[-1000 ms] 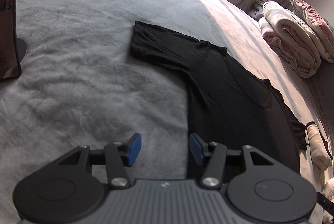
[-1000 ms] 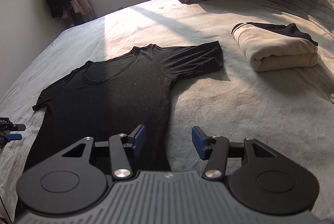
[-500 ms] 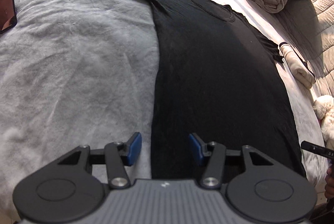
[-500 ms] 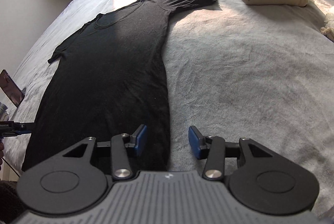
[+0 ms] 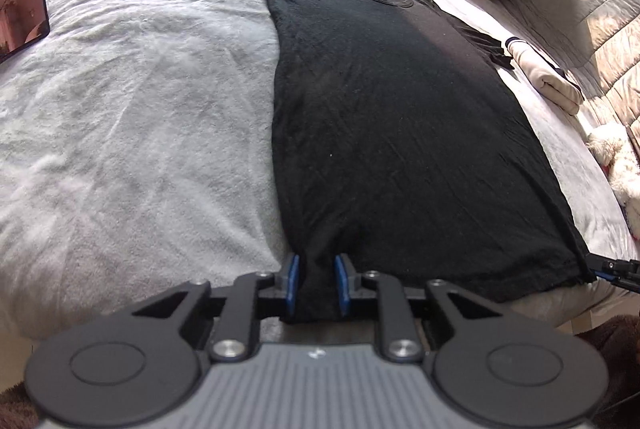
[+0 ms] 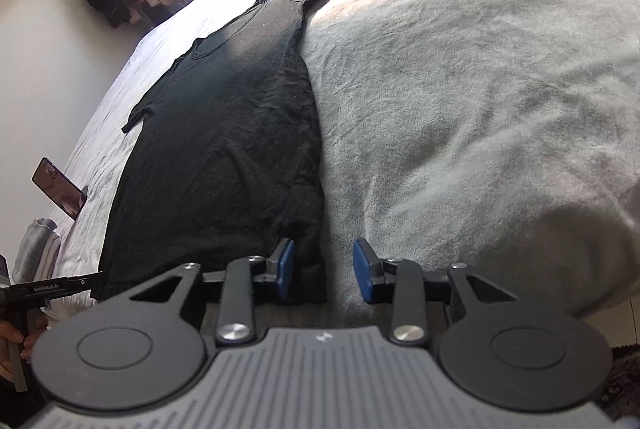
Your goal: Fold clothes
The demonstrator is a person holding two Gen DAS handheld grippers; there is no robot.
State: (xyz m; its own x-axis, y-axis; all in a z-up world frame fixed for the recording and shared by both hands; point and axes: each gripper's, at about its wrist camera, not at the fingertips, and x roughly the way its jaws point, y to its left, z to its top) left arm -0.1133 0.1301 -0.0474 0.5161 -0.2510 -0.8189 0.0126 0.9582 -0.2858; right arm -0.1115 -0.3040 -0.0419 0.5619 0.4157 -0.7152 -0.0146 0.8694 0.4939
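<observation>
Now | black knit T-shirt [image 5: 392, 117] | flat | fleecy grey blanket [image 5: 132, 117] | hem seemingly bunched

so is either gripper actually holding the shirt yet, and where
The left gripper has just closed on the black t-shirt at its bottom hem's corner. The right gripper straddles the other hem corner, jaws closing but not yet pinching it.

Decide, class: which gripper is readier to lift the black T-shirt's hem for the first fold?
Left. The left gripper has just closed on the black T-shirt hem corner. The right gripper has been closing, but its pads don't yet pinch the other corner.
</observation>
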